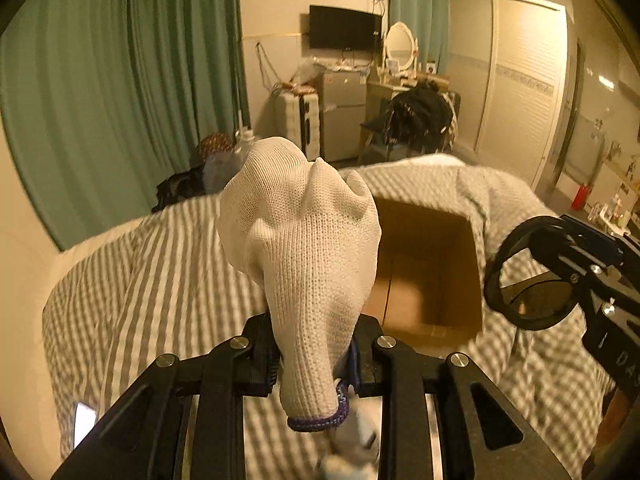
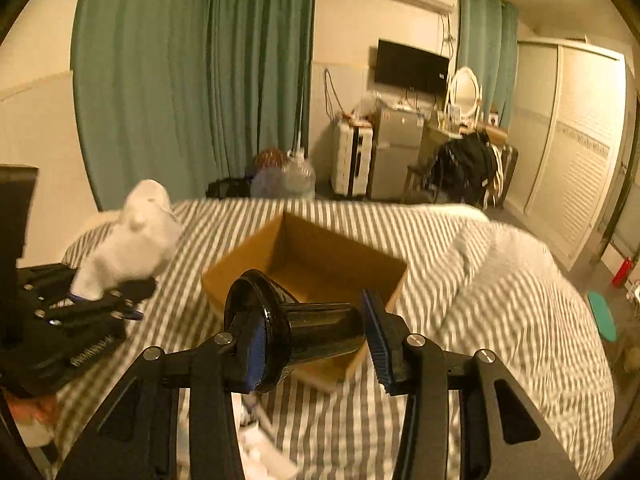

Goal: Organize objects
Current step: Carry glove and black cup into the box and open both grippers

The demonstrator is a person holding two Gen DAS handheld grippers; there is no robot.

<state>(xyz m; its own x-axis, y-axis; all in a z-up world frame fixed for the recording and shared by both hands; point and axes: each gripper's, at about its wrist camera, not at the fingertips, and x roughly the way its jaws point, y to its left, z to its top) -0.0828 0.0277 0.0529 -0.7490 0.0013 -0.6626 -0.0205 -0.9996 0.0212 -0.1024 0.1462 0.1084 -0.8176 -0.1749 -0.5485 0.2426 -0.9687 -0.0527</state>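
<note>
My left gripper is shut on a white knitted glove with a purple cuff and holds it upright above the striped bed. An open cardboard box lies on the bed just right of the glove. My right gripper is shut on a black cup-like object, held sideways over the near edge of the box. The right gripper and its black object also show in the left wrist view, at the right. The left gripper with the glove shows at the left of the right wrist view.
The bed has a grey-and-white striped cover. White items lie on it below my right gripper. Green curtains hang behind. A fridge, suitcase, chair with dark clothes and wardrobe stand beyond the bed.
</note>
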